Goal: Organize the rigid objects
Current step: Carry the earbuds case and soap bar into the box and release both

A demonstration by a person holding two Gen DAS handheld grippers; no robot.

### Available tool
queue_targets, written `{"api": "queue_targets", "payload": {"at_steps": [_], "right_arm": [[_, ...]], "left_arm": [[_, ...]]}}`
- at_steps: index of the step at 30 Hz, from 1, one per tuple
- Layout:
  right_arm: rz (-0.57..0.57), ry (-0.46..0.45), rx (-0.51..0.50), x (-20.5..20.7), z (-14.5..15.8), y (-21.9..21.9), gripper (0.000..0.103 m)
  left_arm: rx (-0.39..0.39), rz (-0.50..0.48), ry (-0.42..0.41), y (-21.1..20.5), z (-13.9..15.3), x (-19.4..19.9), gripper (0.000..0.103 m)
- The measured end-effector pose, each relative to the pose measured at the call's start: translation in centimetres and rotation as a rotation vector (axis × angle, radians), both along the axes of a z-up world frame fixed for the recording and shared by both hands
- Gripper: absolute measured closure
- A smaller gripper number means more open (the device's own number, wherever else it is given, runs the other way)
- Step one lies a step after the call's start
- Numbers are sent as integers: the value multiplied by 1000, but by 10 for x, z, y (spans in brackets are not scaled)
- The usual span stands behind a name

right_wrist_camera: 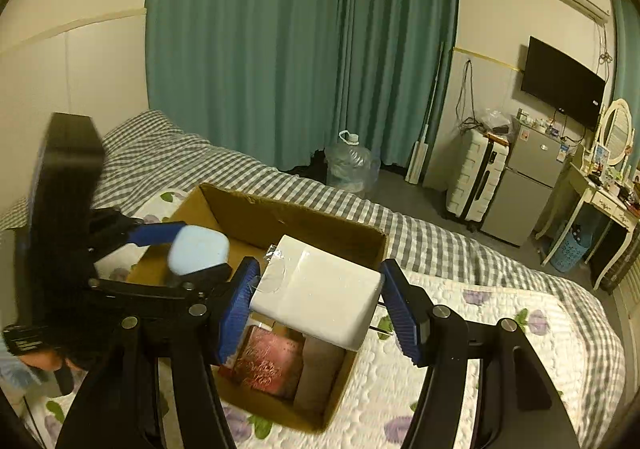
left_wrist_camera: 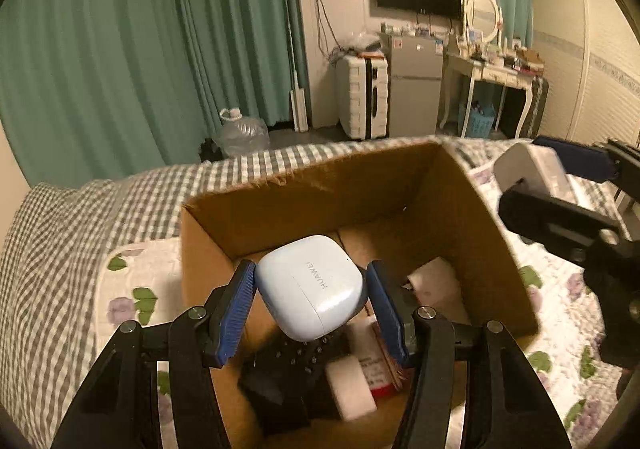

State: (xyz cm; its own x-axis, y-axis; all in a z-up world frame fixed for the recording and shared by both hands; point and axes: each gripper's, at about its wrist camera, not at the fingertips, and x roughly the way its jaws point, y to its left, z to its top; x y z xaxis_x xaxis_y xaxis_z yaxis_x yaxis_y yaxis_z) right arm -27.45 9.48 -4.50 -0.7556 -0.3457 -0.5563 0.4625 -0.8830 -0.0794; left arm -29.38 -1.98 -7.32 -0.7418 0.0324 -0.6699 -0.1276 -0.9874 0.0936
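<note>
In the left wrist view, the left gripper (left_wrist_camera: 310,307) is seen clamped on a pale blue earbud case (left_wrist_camera: 310,287), held directly above the open cardboard box (left_wrist_camera: 304,205); its drop lies straight below.

In the right wrist view, the right gripper (right_wrist_camera: 318,307) is clamped on a white block (right_wrist_camera: 320,299), its long axis spanning the jaws, above the box's near right corner on the bed (right_wrist_camera: 440,249).

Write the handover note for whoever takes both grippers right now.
Left gripper: shut on the pale blue earbud case, held above the cardboard box.
Right gripper: shut on a white block, over the box's near right corner.
The box sits on the bed.
Done: a red packet, a dark item and a white item lie inside.
Left: lower and release both held things in the box.
</note>
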Motion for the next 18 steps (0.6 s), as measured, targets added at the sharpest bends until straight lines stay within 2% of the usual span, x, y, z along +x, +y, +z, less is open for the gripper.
{"api": "queue_targets", "payload": {"at_steps": [9, 12, 18], "right_arm": [[-5, -59, -8, -18, -28, 8, 41], [-7, -57, -9, -19, -28, 10, 41], [-16, -49, -15, -14, -23, 10, 41]], "left_arm": [[-12, 16, -62, 3, -27, -17, 43], [-31, 14, -72, 7, -27, -18, 43], [3, 57, -45, -3, -14, -11, 41]]}}
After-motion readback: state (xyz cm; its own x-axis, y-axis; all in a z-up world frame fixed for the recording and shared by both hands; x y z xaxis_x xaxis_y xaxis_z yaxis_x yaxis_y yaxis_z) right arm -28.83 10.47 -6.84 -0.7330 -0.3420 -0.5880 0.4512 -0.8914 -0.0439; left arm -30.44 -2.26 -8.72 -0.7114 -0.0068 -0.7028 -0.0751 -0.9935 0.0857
